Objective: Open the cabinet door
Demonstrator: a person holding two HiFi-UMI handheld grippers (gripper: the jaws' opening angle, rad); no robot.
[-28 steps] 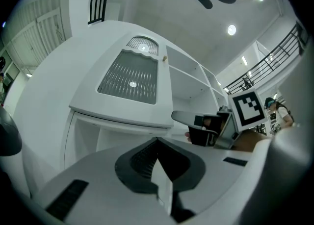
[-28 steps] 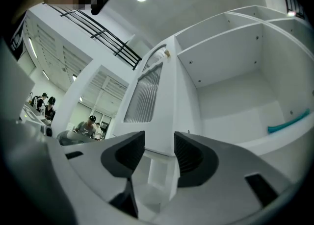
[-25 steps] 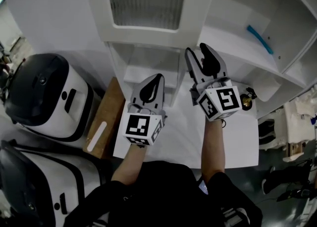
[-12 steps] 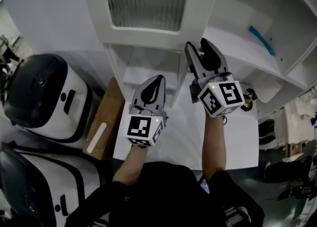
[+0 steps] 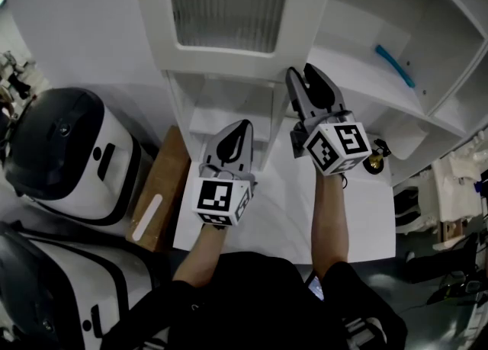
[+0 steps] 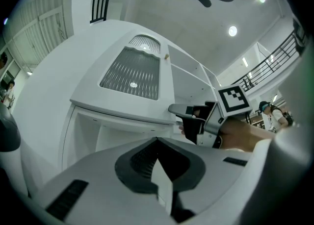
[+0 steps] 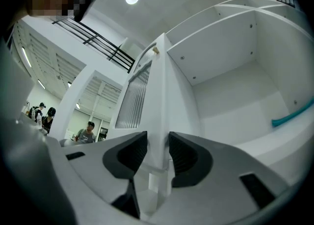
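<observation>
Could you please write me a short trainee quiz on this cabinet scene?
1. True or false: the left gripper holds the cabinet door.
2. Multiple choice: the door's edge stands between the jaws of A) the left gripper, B) the right gripper, C) neither.
3. Fill in: the blue item lies on a ____.
Key: 1 false, its jaws are together, empty. 2 B; those jaws have just been closing on the edge. 3 shelf.

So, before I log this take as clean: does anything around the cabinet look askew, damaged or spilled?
Nothing stands out. The cabinet door stands open and looks whole, the blue thing lies on its shelf, and no spill shows.
</observation>
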